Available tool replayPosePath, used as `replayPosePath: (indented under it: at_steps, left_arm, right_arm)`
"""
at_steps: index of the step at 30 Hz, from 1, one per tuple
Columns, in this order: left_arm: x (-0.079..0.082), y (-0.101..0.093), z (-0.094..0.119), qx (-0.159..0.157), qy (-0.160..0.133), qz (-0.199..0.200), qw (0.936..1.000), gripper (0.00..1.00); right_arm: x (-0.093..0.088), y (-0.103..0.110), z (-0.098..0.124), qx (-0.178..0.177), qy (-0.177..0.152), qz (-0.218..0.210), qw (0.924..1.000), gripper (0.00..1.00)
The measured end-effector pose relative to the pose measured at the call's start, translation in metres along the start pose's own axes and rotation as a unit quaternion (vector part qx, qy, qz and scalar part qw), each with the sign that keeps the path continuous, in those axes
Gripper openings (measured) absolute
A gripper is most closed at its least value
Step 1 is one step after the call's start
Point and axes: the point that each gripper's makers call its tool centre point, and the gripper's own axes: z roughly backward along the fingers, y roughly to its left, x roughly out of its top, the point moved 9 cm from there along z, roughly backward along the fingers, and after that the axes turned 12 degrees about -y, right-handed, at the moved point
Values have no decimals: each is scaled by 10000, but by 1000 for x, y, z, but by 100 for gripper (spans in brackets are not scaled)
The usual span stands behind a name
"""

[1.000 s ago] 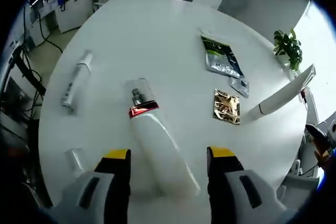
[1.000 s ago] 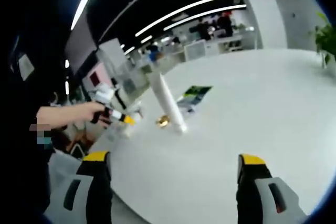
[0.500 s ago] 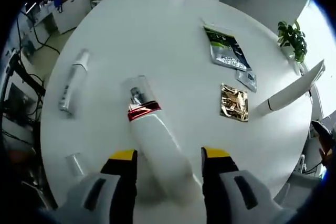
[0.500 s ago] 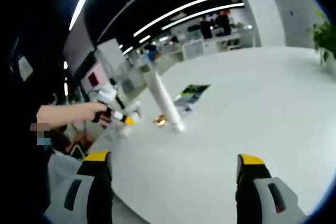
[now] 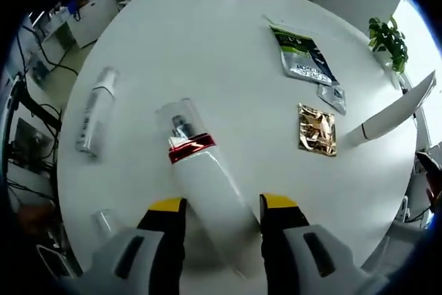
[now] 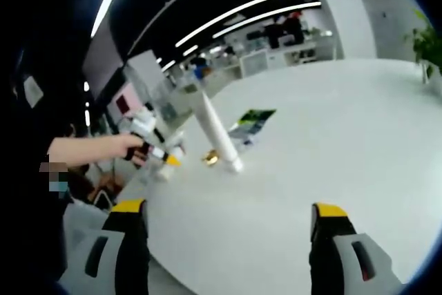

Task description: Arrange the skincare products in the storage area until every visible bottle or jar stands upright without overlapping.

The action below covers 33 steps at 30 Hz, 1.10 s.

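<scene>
- The white pump bottle (image 5: 206,195) with a red collar and clear cap lies on its side near the tabletop's near edge in the left gripper view, body between the jaws, cap pointing toward the table's middle.
- The left gripper (image 5: 220,206) has its yellow-tipped jaws narrowed close against the bottle's sides; whether they actually clamp it I cannot tell.
- Judged from its look, the bottle is smooth, rigid plastic, light to moderate and prone to roll or slip; the straight white body below the collar seems the best hold, not the clear cap.
- A white tube (image 5: 387,112) stands on its cap near the right edge; a second white tube (image 5: 94,110) lies flat near the left edge.
- A gold sachet (image 5: 317,130) and a green pouch (image 5: 302,55) lie flat between them.
- The right gripper (image 6: 224,220) hangs wide apart and empty over the white table (image 6: 331,136).
</scene>
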Motion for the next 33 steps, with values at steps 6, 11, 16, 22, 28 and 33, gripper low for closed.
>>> replayPosePath:
  at_steps: [6, 11, 16, 22, 28, 33]
  left_arm:
    - [0, 0, 0, -77, -15, -78, 9999, 36]
    - [-1, 1, 1, -124, -17, 53, 9999, 34]
    - [0, 4, 0, -184, -3, 217, 9996, 32]
    - [-1, 2, -1, -363, -21, 257, 9990, 28]
    - [-1, -3, 0, -429, -70, 159, 9989, 25]
    - [-2, -3, 1, -436, -103, 192, 9988, 24]
  right_arm:
    - [-1, -3, -2, -5, 3, -21, 10000, 95]
    - [-2, -4, -1, -9, 23, -35, 10000, 95]
    - [-3, -3, 0, -15, 33, -49, 10000, 95]
    - [-3, -3, -1, -6, 9, -73, 10000, 95]
    - [-2, -2, -1, 11, 13, -76, 10000, 95]
    - [-3, -1, -1, 11, 20, -84, 10000, 95]
